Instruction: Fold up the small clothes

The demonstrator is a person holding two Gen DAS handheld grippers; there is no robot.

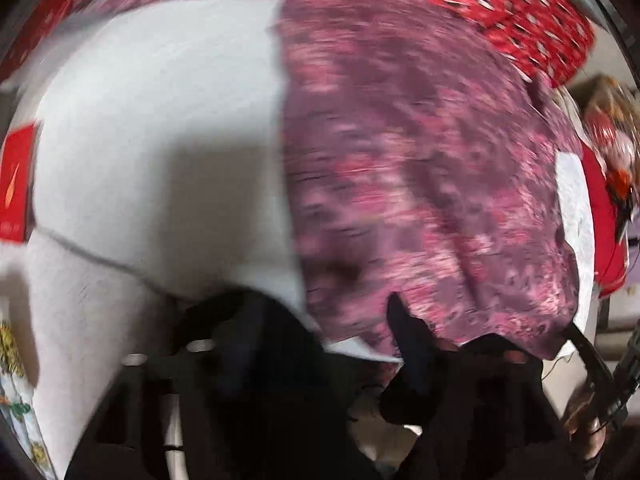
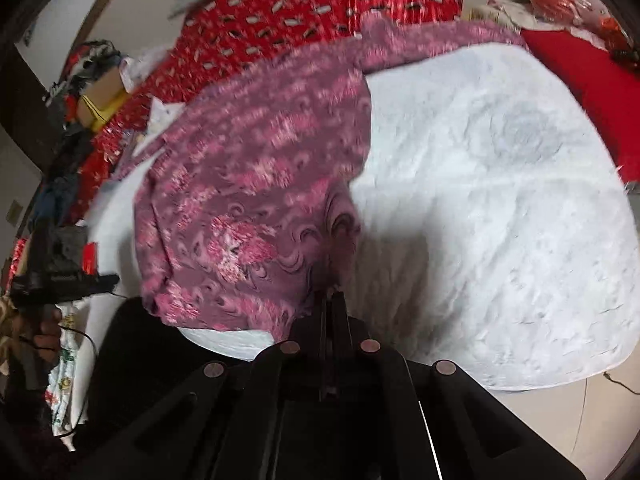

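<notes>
A pink and purple patterned garment (image 1: 420, 184) lies over a white fluffy mat (image 1: 160, 140). In the left wrist view its near hem hangs just above my left gripper (image 1: 404, 320); the fingers are dark and blurred, and whether they hold the cloth is unclear. In the right wrist view the garment (image 2: 256, 200) is bunched and lifted at the left of the mat (image 2: 500, 200). My right gripper (image 2: 332, 296) is shut on the garment's near edge. The other gripper (image 2: 60, 276) shows at the far left.
A red blanket with white marks (image 2: 320, 12) lies behind the mat. A plain red cloth (image 2: 592, 88) lies at the right. Boxes and clutter (image 2: 96, 92) sit at the left. A printed cloth (image 1: 16, 360) lies by the mat's left edge.
</notes>
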